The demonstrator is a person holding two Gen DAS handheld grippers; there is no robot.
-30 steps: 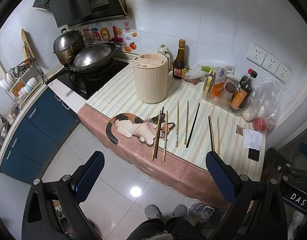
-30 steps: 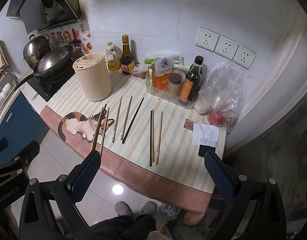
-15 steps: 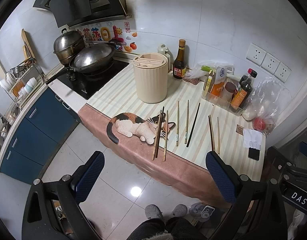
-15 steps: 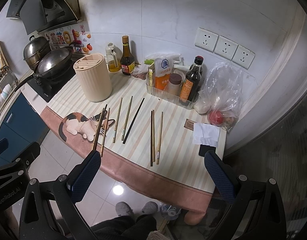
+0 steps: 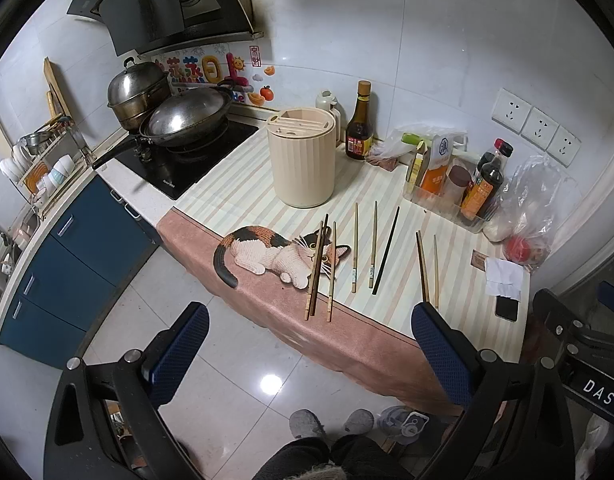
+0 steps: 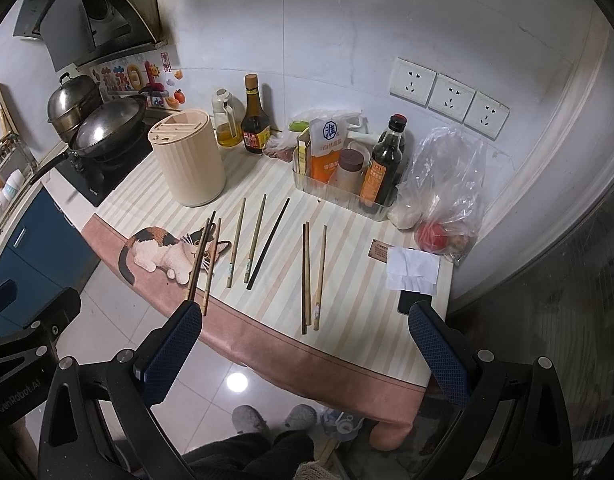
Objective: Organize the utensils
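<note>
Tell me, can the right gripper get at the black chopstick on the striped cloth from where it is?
Probably yes. The right gripper is open and empty, and the black chopstick lies flat with gaps to its neighbours; nothing stands between.

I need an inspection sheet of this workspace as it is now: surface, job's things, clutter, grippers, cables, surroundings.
Surface: striped tablecloth with a cat print, pink border hanging over the edge.
Job's things: chopsticks lying loose in three groups; beige slotted holder upright behind them.
Clutter: sauce bottles in a clear tray, plastic bag, white paper, phone.
Grippers: left gripper and right gripper open, holding nothing, short of the table.
Cables: nothing seen.
Surroundings: wok on stove, wall sockets, tiled floor, a person's slippers.
</note>
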